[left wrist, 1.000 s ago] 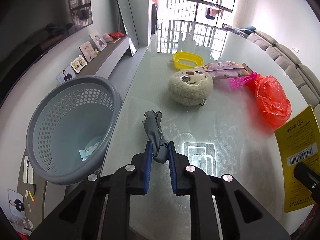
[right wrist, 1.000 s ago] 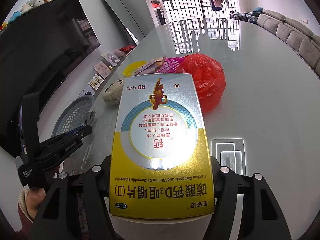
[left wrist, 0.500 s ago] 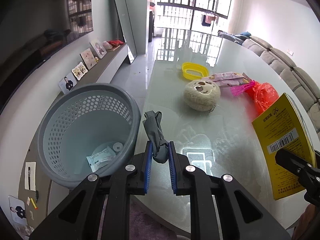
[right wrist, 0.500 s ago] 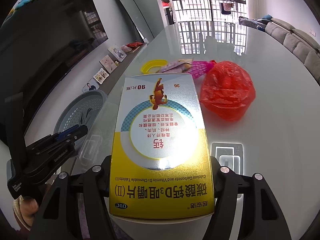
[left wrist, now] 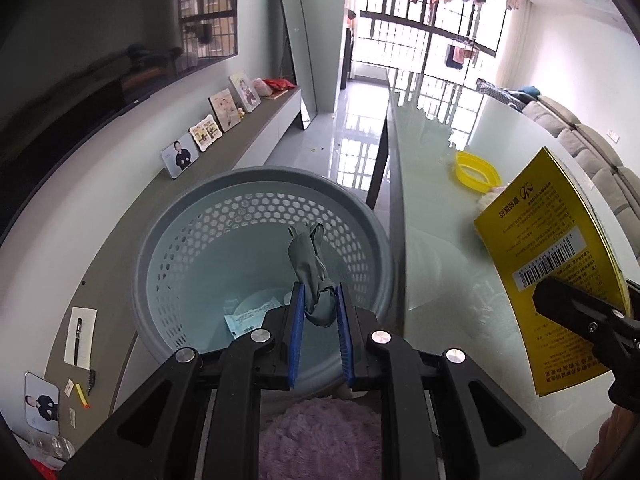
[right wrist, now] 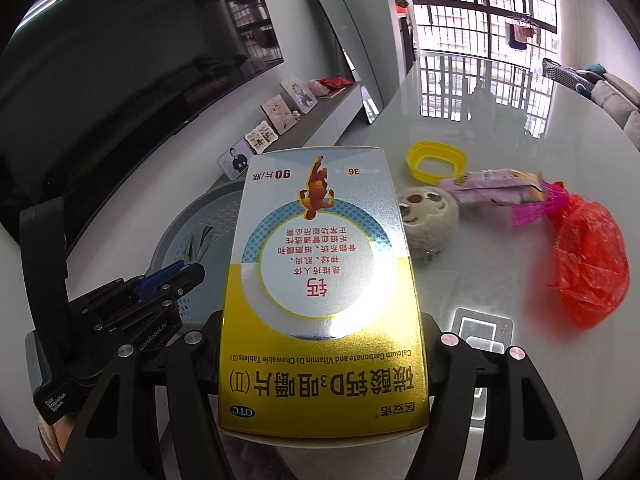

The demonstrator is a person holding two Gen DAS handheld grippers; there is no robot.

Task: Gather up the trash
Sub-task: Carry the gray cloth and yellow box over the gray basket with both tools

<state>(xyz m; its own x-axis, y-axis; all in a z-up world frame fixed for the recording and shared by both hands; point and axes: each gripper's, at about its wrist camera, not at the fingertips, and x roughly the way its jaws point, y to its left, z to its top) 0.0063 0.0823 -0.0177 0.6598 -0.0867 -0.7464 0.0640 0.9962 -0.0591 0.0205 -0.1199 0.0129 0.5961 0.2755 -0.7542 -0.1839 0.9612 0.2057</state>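
My left gripper [left wrist: 319, 308] is shut on a crumpled grey wrapper [left wrist: 310, 268] and holds it over the open mouth of the grey perforated basket [left wrist: 168, 240], which stands beside the table's left edge. White packets [left wrist: 250, 318] lie in the basket's bottom. My right gripper [right wrist: 324, 360] is shut on a yellow and silver tablet box [right wrist: 322, 296] above the glass table [right wrist: 500, 120]; the box also shows in the left wrist view [left wrist: 548, 256]. The left gripper also shows in the right wrist view [right wrist: 160, 284], with the basket [right wrist: 188, 236] behind it.
On the table lie a red plastic bag [right wrist: 588, 268], a pink net [right wrist: 536, 212], a pale purple snack wrapper [right wrist: 496, 188], a round plush toy [right wrist: 428, 224] and a yellow ring-shaped container [right wrist: 436, 160]. A sideboard with photo frames [left wrist: 208, 132] runs along the left wall. A purple rug [left wrist: 320, 440] lies below.
My left gripper has carried the grey wrapper leftward off the table to above the basket. My right gripper with the box has swung left toward the table's edge.
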